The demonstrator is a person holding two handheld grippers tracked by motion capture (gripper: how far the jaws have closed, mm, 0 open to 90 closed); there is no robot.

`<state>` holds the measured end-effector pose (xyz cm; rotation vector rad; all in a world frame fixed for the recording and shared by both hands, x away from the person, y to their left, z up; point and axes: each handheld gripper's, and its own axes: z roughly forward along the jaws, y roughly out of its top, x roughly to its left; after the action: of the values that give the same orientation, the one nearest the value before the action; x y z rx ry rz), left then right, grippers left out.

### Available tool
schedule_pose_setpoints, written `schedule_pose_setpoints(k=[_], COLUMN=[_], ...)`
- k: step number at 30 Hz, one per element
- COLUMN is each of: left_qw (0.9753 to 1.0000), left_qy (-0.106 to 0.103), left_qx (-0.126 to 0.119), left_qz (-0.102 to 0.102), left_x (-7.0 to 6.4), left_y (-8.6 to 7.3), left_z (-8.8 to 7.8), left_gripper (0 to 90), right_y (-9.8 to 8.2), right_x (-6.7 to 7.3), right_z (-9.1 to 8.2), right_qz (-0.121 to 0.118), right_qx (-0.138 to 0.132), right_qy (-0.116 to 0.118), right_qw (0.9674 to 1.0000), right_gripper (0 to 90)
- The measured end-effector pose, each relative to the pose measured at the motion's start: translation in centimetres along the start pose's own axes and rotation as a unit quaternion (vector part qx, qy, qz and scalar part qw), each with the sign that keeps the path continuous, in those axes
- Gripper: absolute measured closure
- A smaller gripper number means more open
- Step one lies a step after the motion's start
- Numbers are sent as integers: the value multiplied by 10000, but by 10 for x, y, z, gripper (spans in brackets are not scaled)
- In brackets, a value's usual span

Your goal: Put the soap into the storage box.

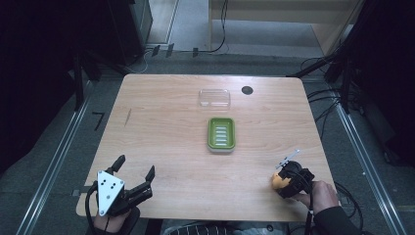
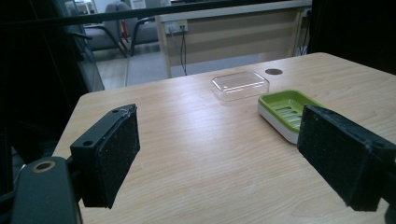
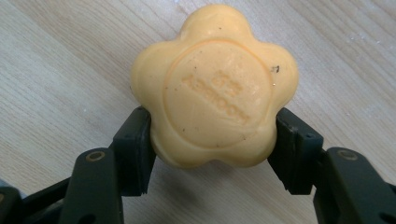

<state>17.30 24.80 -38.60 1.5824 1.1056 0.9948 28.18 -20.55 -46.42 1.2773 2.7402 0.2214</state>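
Flower-shaped yellow soap (image 3: 214, 86) is sitting clamped between the right gripper's (image 3: 214, 140) jaws at lower centre, presumably bound for the green soap dish (image 1: 221, 133) mid-frame. Left gripper (image 1: 135, 175), lower left, is waiting with jaws wide apart, holding nothing.

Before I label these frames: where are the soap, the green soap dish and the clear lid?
soap (image 3: 212, 88), right gripper view, its stamped face.
green soap dish (image 1: 221, 132), high view, its ribbed floor.
clear lid (image 2: 240, 85), left gripper view, its flat top.
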Motion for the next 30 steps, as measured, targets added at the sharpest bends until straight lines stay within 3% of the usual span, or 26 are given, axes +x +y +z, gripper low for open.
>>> schedule_pose_setpoints(k=[30], left_qw=[10000], left_qy=[0], left_qx=[7], left_qz=[10], left_x=[0], left_y=[0], left_z=[0], left_gripper=[137], right_y=[11], right_x=[-1], right_z=[-8], right_qz=[8], right_qx=[-431], right_qy=[-104], right_qw=[9990], right_gripper=[400])
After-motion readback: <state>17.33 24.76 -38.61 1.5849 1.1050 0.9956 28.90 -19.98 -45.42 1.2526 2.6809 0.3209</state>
